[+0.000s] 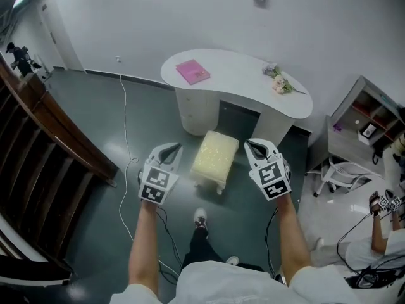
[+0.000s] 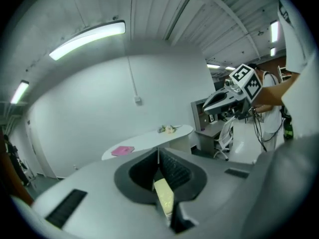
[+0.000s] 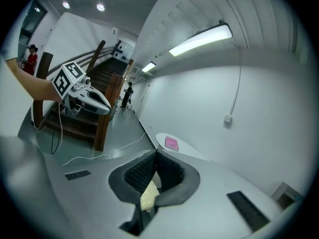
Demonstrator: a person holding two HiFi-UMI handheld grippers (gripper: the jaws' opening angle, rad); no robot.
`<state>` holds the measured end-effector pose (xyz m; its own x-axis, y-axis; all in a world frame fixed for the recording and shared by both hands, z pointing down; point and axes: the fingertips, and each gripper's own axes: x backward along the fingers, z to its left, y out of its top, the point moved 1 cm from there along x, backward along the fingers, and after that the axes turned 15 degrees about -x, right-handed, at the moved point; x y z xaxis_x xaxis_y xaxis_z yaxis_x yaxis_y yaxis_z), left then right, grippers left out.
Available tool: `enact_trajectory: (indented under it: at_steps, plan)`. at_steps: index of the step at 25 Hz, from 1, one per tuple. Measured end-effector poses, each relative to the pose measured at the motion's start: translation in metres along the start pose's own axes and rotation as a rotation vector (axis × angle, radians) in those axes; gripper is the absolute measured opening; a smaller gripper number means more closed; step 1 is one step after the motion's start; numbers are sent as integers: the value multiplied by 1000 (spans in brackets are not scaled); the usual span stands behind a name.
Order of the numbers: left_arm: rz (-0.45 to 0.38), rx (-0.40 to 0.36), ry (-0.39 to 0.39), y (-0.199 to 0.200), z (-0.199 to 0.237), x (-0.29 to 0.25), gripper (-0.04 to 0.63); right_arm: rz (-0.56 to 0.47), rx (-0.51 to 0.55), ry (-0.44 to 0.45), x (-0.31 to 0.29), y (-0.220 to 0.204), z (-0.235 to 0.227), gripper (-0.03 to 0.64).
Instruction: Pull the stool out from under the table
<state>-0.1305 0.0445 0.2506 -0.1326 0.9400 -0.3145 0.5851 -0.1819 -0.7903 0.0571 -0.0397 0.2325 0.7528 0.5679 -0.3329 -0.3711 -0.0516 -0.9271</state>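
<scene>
A cream cushioned stool (image 1: 216, 157) stands on the dark floor just in front of the white curved table (image 1: 240, 84), its far end by the table's dark kneehole. Both grippers are held up in the air, level with each other and apart from the stool. My left gripper (image 1: 169, 148) hangs to the stool's left and my right gripper (image 1: 255, 145) to its right. Both are shut with nothing between the jaws. In the left gripper view the stool (image 2: 164, 195) shows below the closed left gripper (image 2: 158, 151). In the right gripper view the stool (image 3: 148, 198) lies beneath the closed right gripper (image 3: 156, 153).
A pink book (image 1: 193, 72) and a small bunch of flowers (image 1: 279, 81) lie on the table. A wooden staircase (image 1: 38, 138) rises at the left and a white cable (image 1: 125, 125) trails across the floor. A shelf unit (image 1: 367, 116), a white chair (image 1: 345, 170) and a person (image 1: 380, 233) are at the right.
</scene>
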Motion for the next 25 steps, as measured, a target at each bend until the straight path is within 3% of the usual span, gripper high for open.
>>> enact_trajectory:
  at_steps: [8, 18, 25]
  plan:
    - [-87, -97, 67, 78, 6, 52, 25, -117, 77, 29, 60, 70, 22, 15]
    - [-180, -150, 117, 138, 1, 85, 26, -184, 118, 48, 98, 100, 31, 15]
    - [-182, -189, 146, 151, 1, 90, 26, -192, 152, 59, 103, 109, 32, 15]
